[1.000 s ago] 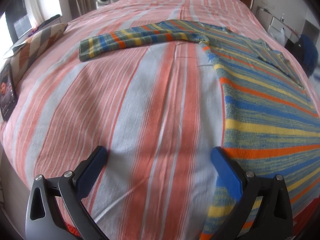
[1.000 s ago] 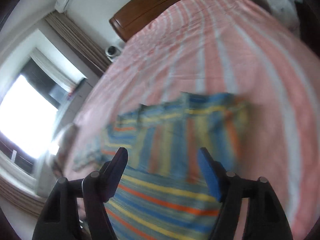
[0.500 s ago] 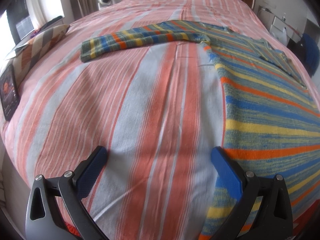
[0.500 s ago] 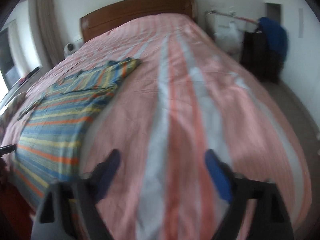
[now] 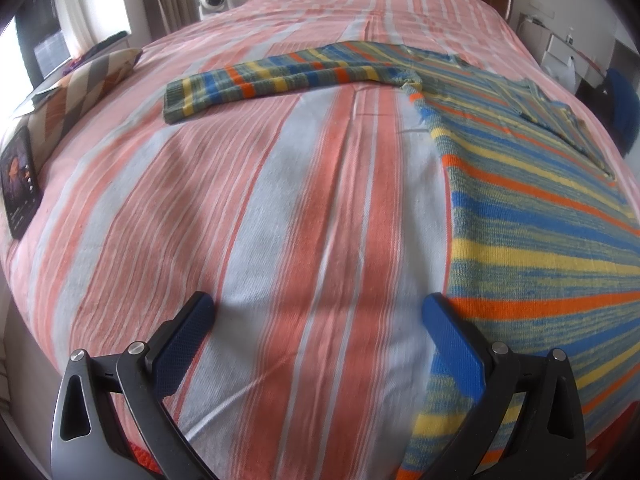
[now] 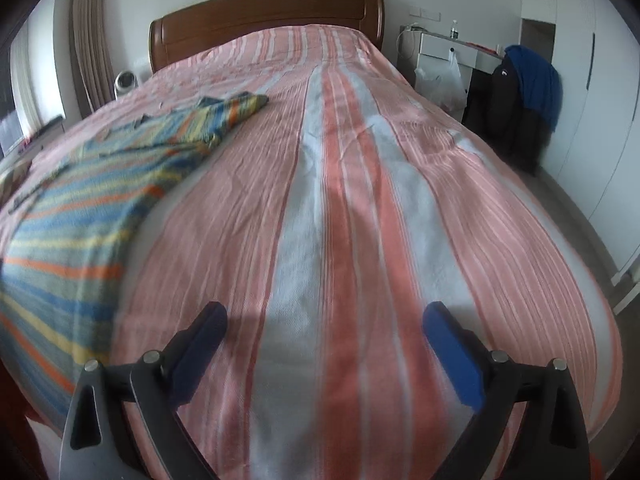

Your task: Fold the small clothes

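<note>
A knitted sweater in blue, yellow, orange and green stripes [image 5: 536,216] lies flat on the pink-and-white striped bedspread [image 5: 304,208], one sleeve stretched out to the left across the far part of the bed. The left gripper [image 5: 318,312] hovers at the near edge with its jaws spread wide and empty, its right blue pad [image 5: 452,340] right beside the sweater's hem. The right gripper [image 6: 324,320] hangs over bare bedspread to the right of the sweater [image 6: 68,216], jaws equally wide apart, holding nothing. A brown wooden headboard [image 6: 260,20] stands at the far end.
</note>
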